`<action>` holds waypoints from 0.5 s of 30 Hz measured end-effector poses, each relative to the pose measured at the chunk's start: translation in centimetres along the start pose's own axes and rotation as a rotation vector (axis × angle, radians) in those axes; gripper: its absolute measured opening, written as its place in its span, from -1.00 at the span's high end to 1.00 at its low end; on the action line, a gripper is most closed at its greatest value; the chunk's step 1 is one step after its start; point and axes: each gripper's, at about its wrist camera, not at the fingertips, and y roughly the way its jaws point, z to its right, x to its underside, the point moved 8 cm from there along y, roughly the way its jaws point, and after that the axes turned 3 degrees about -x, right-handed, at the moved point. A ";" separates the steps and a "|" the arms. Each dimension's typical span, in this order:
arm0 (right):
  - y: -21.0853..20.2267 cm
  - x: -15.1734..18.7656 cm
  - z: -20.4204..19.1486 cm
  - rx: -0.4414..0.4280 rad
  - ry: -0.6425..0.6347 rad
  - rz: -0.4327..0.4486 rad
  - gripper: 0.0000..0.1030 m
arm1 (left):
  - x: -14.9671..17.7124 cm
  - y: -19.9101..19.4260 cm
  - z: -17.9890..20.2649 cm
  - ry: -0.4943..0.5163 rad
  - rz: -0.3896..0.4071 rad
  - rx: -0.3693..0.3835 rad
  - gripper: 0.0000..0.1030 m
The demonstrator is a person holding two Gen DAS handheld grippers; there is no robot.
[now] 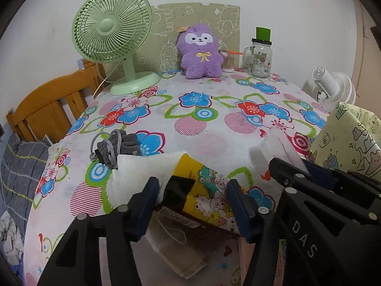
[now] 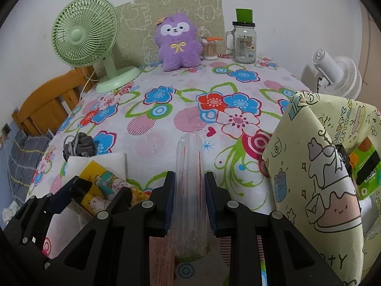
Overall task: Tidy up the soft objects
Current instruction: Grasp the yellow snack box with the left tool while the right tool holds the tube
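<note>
Yellow cartoon-print soft pack (image 1: 209, 190): I see it tilted at the table's near edge, overlapping a white pad.
Clear crinkled plastic sleeve (image 2: 189, 190): upright, held.
Grey drawstring pouch (image 1: 116, 146): crumpled, left.

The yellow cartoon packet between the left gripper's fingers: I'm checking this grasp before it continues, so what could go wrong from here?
1. The left gripper straddles the yellow packet with visible gaps at the pads, so the glossy packet may slip.
2. White padding lies against one finger and could get pinched along.
3. The right gripper, shut on a clear plastic wrapper, sits close beside the left; the two could bump.
</note>
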 end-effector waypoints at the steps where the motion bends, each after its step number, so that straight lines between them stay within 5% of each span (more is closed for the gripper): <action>1: 0.0 0.0 0.0 0.001 -0.001 0.001 0.46 | 0.0 -0.1 0.0 0.000 0.001 0.001 -0.08; 7: -0.4 0.0 -0.3 -0.011 -0.001 0.005 0.46 | 0.0 -0.6 -0.2 -0.012 0.005 0.026 0.21; 15: -1.2 0.0 -1.0 -0.032 -0.006 0.016 0.46 | -0.1 -1.4 -0.2 -0.026 0.010 0.052 0.36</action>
